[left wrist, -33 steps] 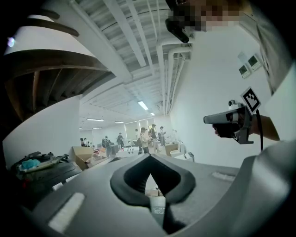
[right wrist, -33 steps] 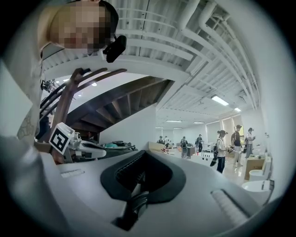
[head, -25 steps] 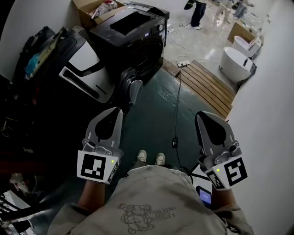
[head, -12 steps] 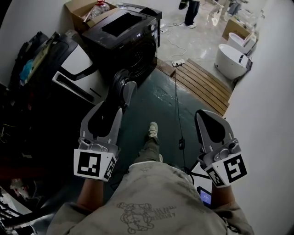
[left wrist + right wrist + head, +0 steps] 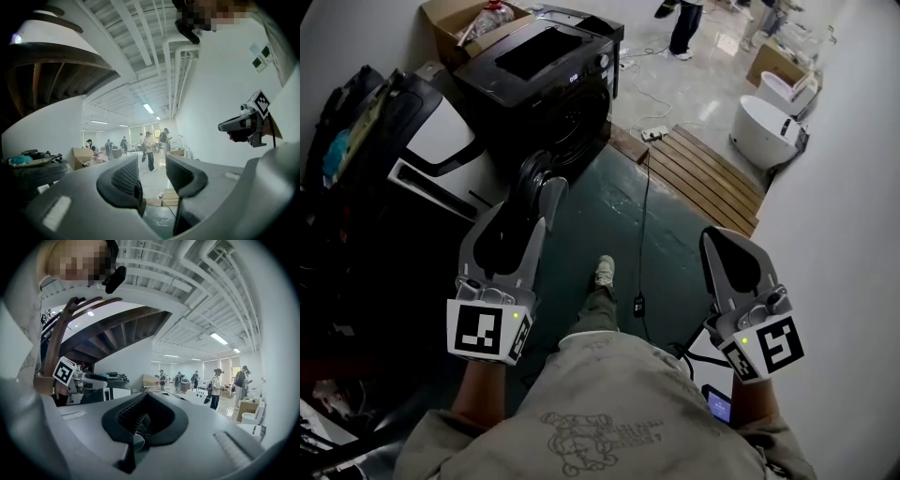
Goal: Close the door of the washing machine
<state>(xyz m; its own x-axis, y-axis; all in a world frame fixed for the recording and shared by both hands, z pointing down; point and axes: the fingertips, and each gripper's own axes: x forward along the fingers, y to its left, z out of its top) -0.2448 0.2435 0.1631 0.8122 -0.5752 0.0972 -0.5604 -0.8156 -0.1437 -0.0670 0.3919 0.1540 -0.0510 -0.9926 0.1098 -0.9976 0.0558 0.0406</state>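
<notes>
Washing machine door [image 5: 532, 173] hangs swung out from the front of the black washing machine [image 5: 544, 80], low over the green floor [image 5: 609, 216], so the task itself has not begun.

The left tool [image 5: 520, 217] has its jaws apart with nothing between them. Its own view [image 5: 152, 180] looks through the gap at the far room and the floor, not at the door. Over the last second this tool has risen and gone forward. It was well short of the door and now, in the head view, its tip sits just below the door's rounded edge. Whether it touches cannot be told from above, and since the door is missing from the left gripper view, I judge it to be still apart. The right tool [image 5: 727, 246] has its jaws drawn together on nothing [image 5: 145, 416] and has kept its place at the person's right side, well apart from the machine.

The person's shoe [image 5: 603, 270] has stepped ahead beside the black cable [image 5: 642, 234], and the whole machine has drawn nearer in the head view.

All this reads as the end of the approach. The left tool seems the one meant to push, and it likely needs to reach the door's outer face and swing it back toward the drum opening.
</notes>
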